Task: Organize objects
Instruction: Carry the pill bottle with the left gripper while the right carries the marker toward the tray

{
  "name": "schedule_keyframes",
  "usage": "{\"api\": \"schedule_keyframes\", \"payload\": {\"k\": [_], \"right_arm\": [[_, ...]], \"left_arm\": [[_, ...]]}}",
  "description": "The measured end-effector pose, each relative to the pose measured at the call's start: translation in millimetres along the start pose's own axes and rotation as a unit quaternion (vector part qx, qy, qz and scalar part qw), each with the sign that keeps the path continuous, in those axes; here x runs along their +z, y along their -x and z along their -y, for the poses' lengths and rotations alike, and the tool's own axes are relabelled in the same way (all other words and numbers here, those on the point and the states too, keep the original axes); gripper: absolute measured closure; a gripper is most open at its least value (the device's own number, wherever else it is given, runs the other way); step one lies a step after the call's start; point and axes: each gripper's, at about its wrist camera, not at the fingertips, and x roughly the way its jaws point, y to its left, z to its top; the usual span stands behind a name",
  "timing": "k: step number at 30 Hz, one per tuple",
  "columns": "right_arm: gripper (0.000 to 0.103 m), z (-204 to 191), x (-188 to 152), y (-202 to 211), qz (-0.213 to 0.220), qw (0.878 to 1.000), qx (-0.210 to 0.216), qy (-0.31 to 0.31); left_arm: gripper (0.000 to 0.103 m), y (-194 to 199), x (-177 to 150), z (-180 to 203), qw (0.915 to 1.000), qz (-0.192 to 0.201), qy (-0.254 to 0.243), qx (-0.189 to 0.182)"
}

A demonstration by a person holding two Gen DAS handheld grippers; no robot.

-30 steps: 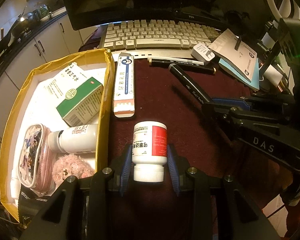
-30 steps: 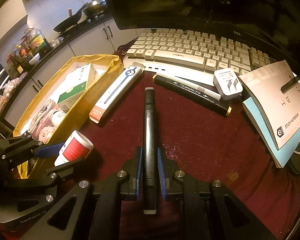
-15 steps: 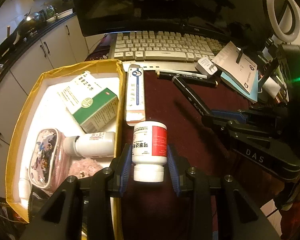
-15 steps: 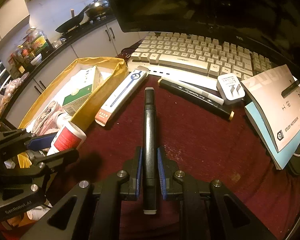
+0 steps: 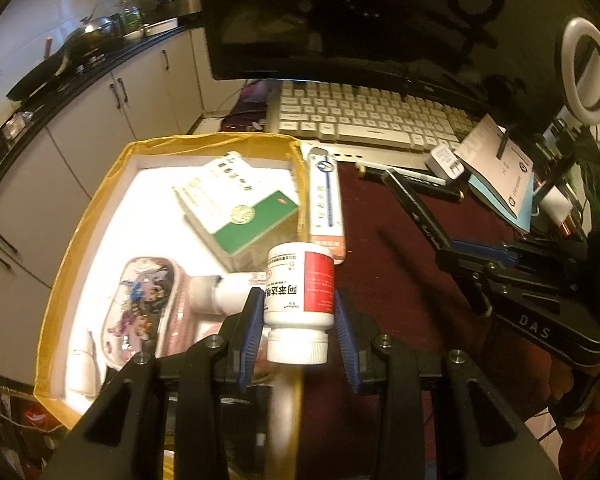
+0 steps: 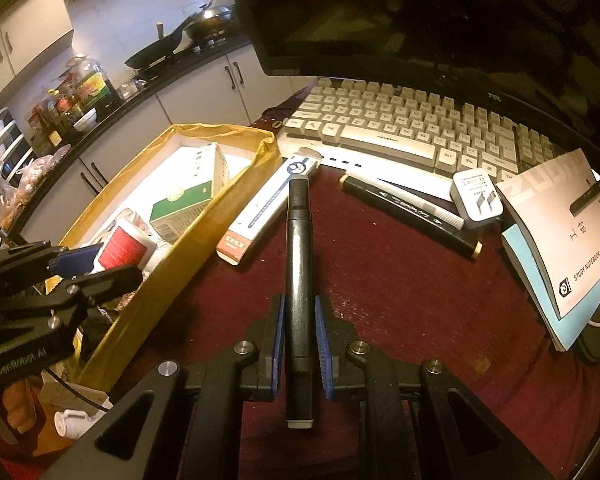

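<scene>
My left gripper (image 5: 296, 300) is shut on a white pill bottle (image 5: 300, 292) with a red label, held cap toward the camera. The bottle hangs above the right wall of a yellow-lined box (image 5: 212, 140). Inside the box lie a green-and-white medicine carton (image 5: 240, 212), another white bottle (image 5: 220, 292) and a patterned pouch (image 5: 140, 304). In the right wrist view my right gripper (image 6: 300, 308) is shut on a black marker (image 6: 299, 240) above the dark red tabletop, and the left gripper (image 6: 96, 268) with its bottle (image 6: 122, 246) shows at the left.
A long white-and-blue carton (image 5: 326, 208) lies just right of the box. Behind it are a keyboard (image 5: 372, 120), two markers (image 6: 412, 212), a white charger (image 6: 476, 200) and a study notebook (image 6: 560, 232). A monitor and a ring light (image 5: 588, 70) stand at the back.
My left gripper has carried the pill bottle left and upward, from over the tabletop to over the box's right wall. The right gripper with the marker has stayed put.
</scene>
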Motion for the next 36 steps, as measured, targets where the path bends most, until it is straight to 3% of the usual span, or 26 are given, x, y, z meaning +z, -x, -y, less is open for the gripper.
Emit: {"api": "schedule_keyframes", "payload": {"k": [36], "right_arm": [[0.087, -22, 6, -10, -0.008, 0.999, 0.023, 0.024]], "left_arm": [[0.069, 11, -14, -98, 0.9931, 0.004, 0.104, 0.056]]}}
